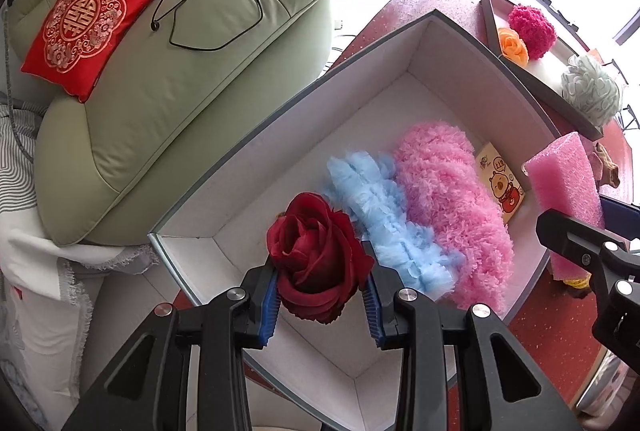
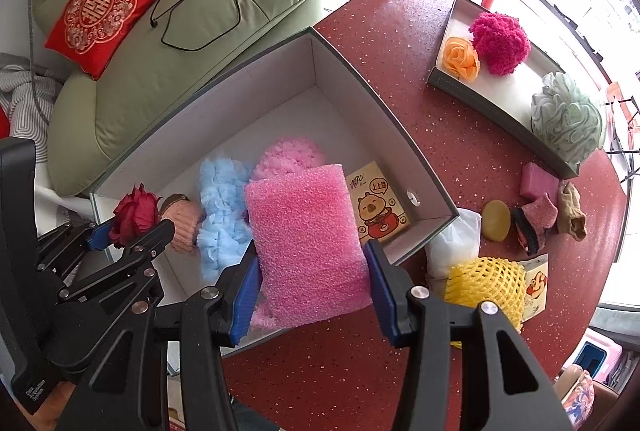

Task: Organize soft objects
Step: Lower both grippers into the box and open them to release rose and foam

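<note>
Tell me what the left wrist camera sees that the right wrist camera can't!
Only the left wrist view shows the rose from the front, squeezed in the left tongs. Only the right wrist view shows the yellow net, the soap and the brown cupcake-like thing. Both show the box, the blue fluff, the pink fluff, the pink foam held by the right tongs, and the cushion.

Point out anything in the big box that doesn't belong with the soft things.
One item stands out: a flat printed card with a cartoon animal lies on the floor of the box, beside the pink fluffy roll. It looks stiff, unlike the soft items around it.
</note>
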